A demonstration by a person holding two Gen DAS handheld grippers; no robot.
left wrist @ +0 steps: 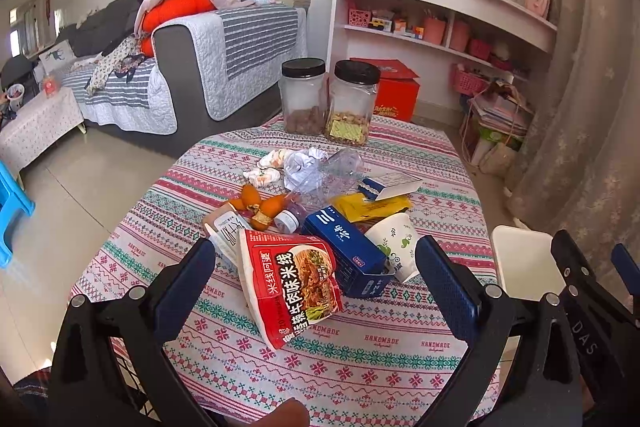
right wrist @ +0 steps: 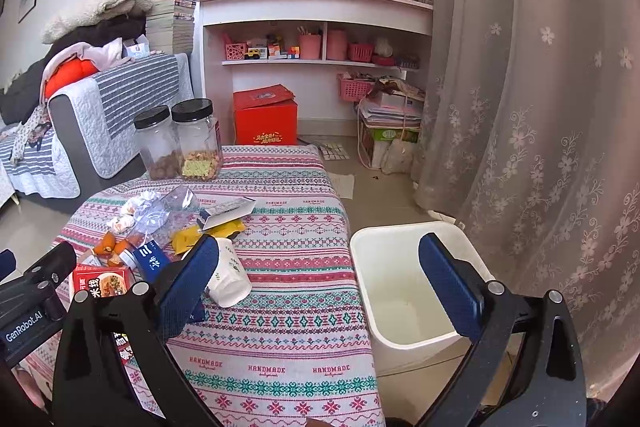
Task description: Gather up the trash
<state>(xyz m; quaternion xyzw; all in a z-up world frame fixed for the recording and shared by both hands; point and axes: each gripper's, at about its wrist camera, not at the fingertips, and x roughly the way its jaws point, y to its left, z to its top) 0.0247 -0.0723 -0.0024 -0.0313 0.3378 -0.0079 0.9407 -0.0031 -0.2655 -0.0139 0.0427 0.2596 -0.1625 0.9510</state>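
The left gripper (left wrist: 316, 281) stands with its jaws spread wide and nothing held, framing the red noodle packet (left wrist: 292, 283), evidently lined up as the nearest pickup. At two o'clock of the packet lie the blue carton (left wrist: 346, 253) and the tipped paper cup (left wrist: 396, 243), with the remaining litter heaped at twelve on the table (left wrist: 360, 359). The right gripper (right wrist: 316, 281) is likewise wide and empty, poised toward the white bin (right wrist: 400, 291), which sits just beside the table's edge, apparently to receive the rubbish.

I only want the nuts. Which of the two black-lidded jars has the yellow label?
The right jar, nearer the red box; its pale contents sit behind a yellow label. The left jar holds darker brown pieces, unlabelled.
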